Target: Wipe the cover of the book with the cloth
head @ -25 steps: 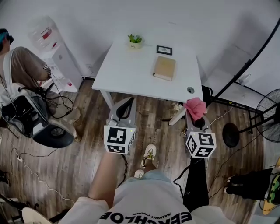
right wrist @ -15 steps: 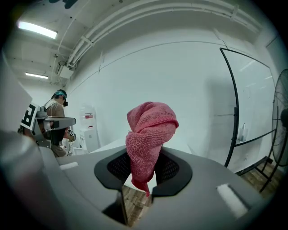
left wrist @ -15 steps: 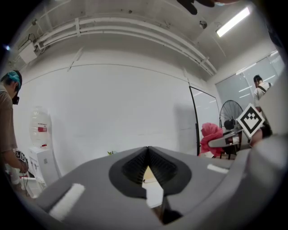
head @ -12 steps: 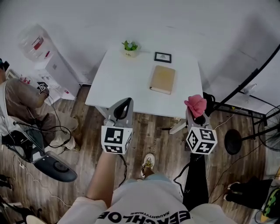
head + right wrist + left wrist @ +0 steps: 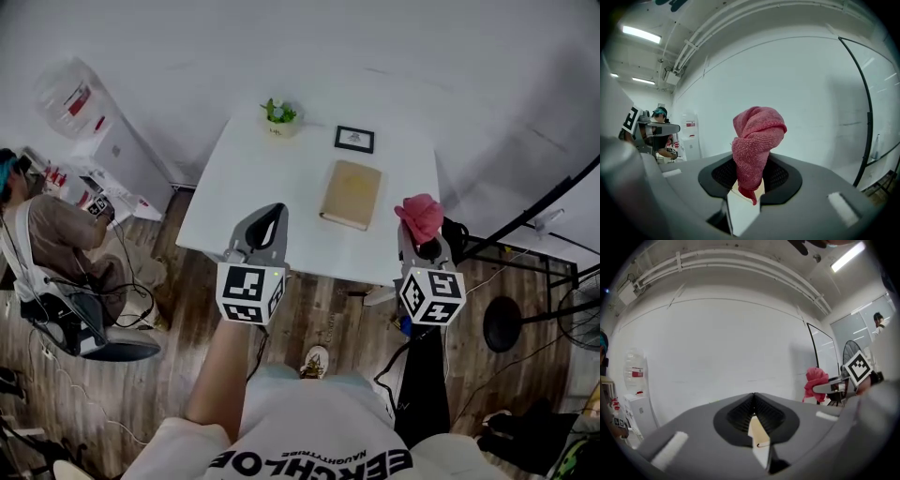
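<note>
Head cam: high, steep down on table [image 5: 272, 187]. Gripper cams: level, twd wall [image 5: 740, 352]; both catch cloth [image 5: 757, 136].

My cloth [image 5: 757, 140] is a deep pink with a looped terry weave all over — the brightest thing here. The book [image 5: 352, 194] is plain tan against the white desk [image 5: 272, 178]. My left gripper [image 5: 757, 434] and right gripper [image 5: 745, 201] are both matt grey with black ribbed hollows and cream between the jaws. Each marker cube [image 5: 247, 294] carries black-and-white squares. At the far edge of the desk the plant [image 5: 279, 111] is green in a pale pot [image 5: 278, 125]. To its right, the frame [image 5: 354, 139] is black with a white middle. The floor [image 5: 159, 375] is brown wood grain — streaked with grey. The wall [image 5: 422, 47] is white.
</note>
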The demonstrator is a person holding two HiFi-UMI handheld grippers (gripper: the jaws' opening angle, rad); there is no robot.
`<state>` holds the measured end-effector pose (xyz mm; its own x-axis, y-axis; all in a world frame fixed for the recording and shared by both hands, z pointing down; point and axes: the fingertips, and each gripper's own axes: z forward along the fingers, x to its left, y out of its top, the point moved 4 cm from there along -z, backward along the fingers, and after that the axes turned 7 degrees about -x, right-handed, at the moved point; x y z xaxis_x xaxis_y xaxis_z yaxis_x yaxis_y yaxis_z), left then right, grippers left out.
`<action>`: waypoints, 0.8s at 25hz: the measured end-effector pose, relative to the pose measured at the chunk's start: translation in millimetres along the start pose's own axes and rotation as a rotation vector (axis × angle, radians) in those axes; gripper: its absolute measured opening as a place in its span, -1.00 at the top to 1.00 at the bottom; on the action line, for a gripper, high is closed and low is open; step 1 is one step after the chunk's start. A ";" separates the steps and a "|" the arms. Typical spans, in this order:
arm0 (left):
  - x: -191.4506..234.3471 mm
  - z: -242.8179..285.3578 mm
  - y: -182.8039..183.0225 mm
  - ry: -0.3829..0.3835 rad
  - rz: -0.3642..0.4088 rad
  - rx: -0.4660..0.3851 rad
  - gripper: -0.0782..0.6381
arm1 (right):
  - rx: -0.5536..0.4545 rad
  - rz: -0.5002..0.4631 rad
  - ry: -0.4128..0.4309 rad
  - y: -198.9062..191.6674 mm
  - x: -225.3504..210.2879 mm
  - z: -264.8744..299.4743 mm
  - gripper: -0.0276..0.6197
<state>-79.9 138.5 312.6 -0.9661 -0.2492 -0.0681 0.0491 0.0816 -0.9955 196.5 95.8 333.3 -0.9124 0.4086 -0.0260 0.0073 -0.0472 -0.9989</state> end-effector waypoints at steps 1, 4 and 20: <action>0.9 4.7 0.0 -0.003 -0.002 0.001 0.62 | 0.007 0.001 -0.006 -0.8 -0.7 3.6 0.60; 3.0 18.3 0.3 -0.010 0.006 0.004 0.62 | 0.014 0.011 -0.033 -2.1 -3.5 12.2 0.59; 17.5 158.5 -22.9 -0.181 0.047 -0.040 0.62 | 0.009 0.263 0.063 1.0 -25.2 120.1 0.60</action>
<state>-57.7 -20.8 323.6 -0.9013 -0.4135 -0.1293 0.0801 0.1344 -0.9877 170.3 -24.0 337.7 -0.8523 0.4373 -0.2869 0.2367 -0.1667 -0.9572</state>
